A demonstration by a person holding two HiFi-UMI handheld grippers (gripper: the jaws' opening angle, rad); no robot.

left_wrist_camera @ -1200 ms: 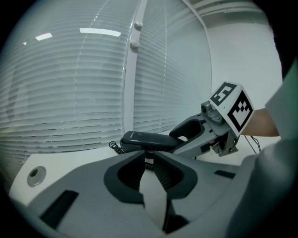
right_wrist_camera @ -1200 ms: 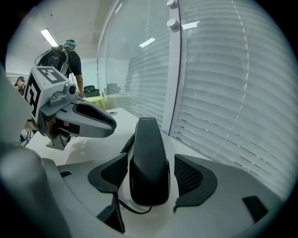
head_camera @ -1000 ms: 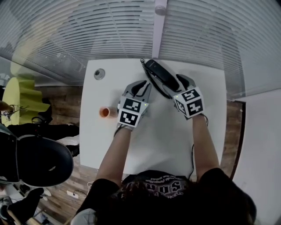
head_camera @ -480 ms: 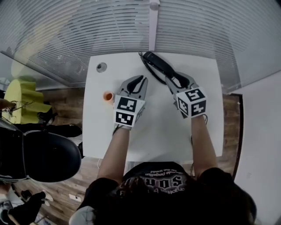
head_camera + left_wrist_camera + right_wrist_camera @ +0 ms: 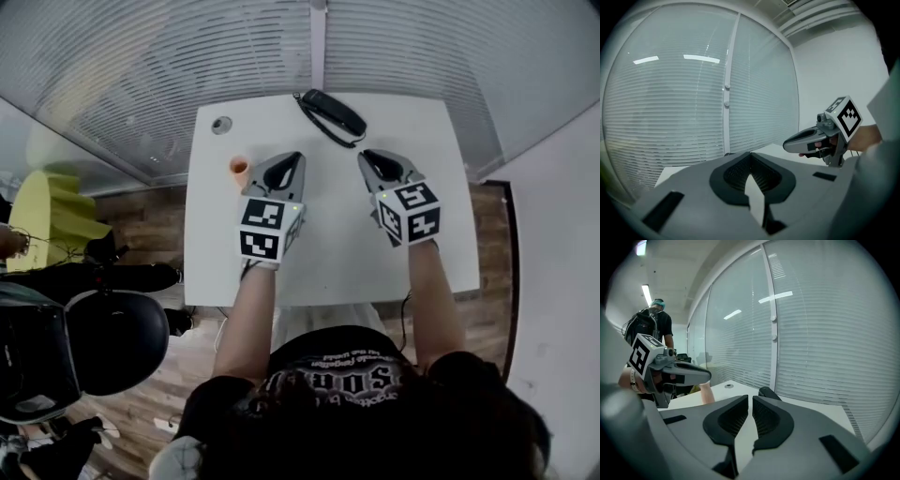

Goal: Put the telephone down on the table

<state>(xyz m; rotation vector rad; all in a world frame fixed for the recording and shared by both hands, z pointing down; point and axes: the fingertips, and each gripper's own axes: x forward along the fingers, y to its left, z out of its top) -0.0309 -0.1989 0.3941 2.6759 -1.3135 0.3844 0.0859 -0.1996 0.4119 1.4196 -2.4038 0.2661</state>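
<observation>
White table [image 5: 328, 253], telephone [image 5: 333, 112] whole in head view, tip in right gripper view

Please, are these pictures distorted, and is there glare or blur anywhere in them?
Head view: strong fisheye, the blinds bend into arcs and the table edges bow; the light is soft and even. Left gripper view: dark rounded corners, lamp reflections over the blinds, and the near left tool looks soft. Right gripper view: same curving, bright reflected strips.

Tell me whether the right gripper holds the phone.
No, the phone lies on the table apart from the right gripper, whose jaws have just been closing with nothing between them.
</observation>
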